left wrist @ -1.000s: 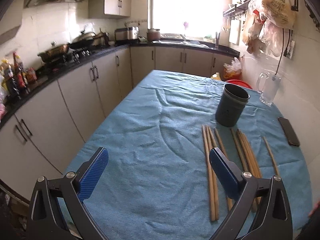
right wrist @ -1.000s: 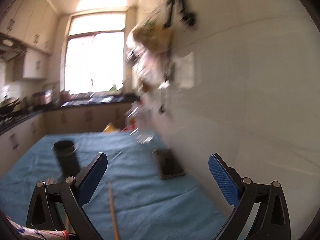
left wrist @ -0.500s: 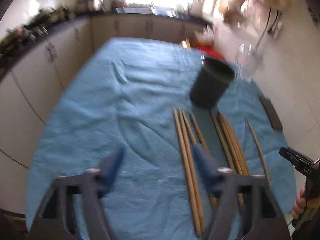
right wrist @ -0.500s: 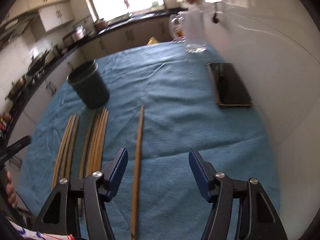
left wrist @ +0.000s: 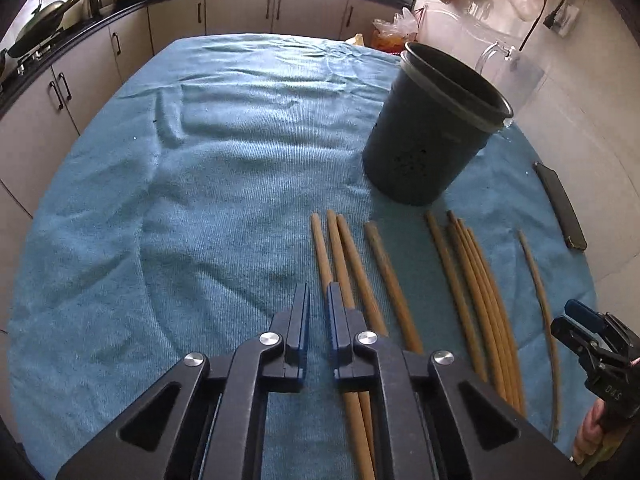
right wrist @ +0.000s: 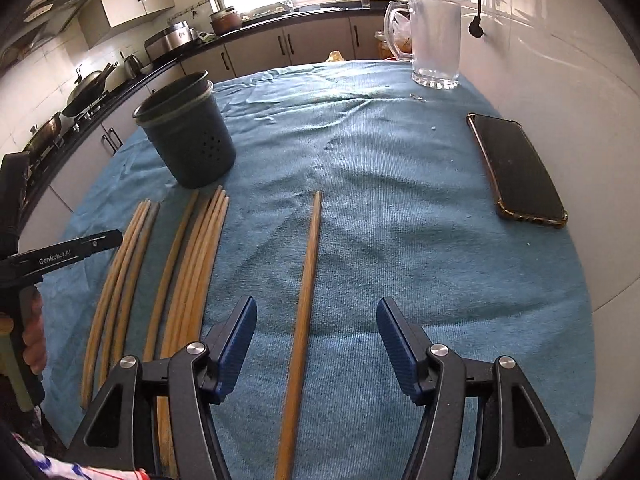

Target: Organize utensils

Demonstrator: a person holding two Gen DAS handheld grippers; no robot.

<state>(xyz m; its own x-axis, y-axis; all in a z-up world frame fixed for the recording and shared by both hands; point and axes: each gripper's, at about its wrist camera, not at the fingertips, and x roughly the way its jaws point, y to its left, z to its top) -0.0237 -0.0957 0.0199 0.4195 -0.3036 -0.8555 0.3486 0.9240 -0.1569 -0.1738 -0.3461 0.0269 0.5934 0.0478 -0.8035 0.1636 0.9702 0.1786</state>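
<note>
Several wooden chopsticks (left wrist: pixel 476 280) lie in a row on the blue cloth (left wrist: pixel 224 184), in front of a dark round holder (left wrist: pixel 432 128) that stands upright. My left gripper (left wrist: pixel 318 300) is nearly shut around the leftmost chopstick (left wrist: pixel 320 248), low over the cloth. My right gripper (right wrist: pixel 316 328) is open and straddles a single chopstick (right wrist: pixel 306 280) that lies apart to the right. The holder (right wrist: pixel 188 136) and the other chopsticks (right wrist: pixel 188 272) show on the left in the right wrist view.
A black phone (right wrist: pixel 516 168) lies at the cloth's right side by the wall. A clear glass jug (right wrist: pixel 432 40) stands at the far right. Kitchen cabinets and a stove counter (left wrist: pixel 60 52) run along the left. The right gripper shows at the left wrist view's right edge (left wrist: pixel 592 344).
Both grippers have dropped toward the cloth and come close to the chopsticks. The left gripper's jaws have closed from wide open to nearly shut. The right gripper's jaws stay open.
</note>
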